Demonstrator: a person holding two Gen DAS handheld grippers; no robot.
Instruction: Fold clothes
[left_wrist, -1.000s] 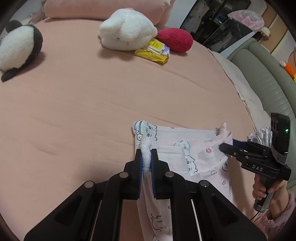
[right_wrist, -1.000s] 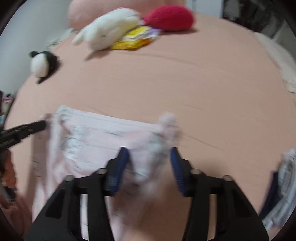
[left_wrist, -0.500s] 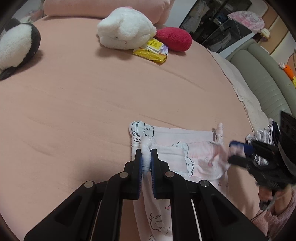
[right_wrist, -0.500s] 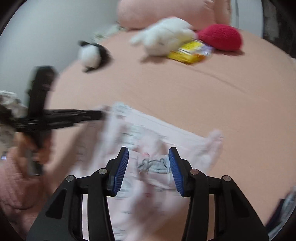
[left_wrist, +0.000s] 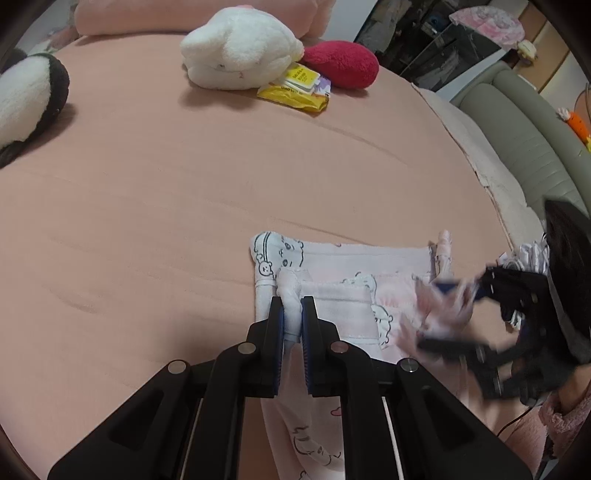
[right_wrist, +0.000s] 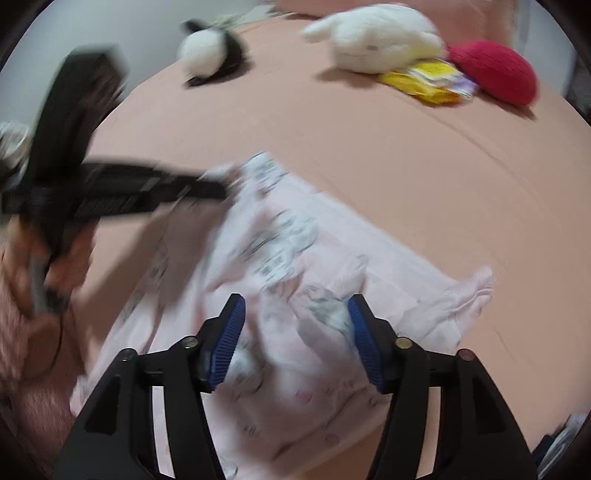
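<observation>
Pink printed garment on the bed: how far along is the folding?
Done: one fold lies across the pink printed garment. In hand: the left gripper pinches its corner; the right gripper has just been opening, cloth loose between its jaws. Left: the lower part toward the camera is unfolded.

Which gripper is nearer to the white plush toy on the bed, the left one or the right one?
Neither is clearly nearer. The left gripper and the right gripper are both at the pink garment, far from the white plush toy across the bed.
</observation>
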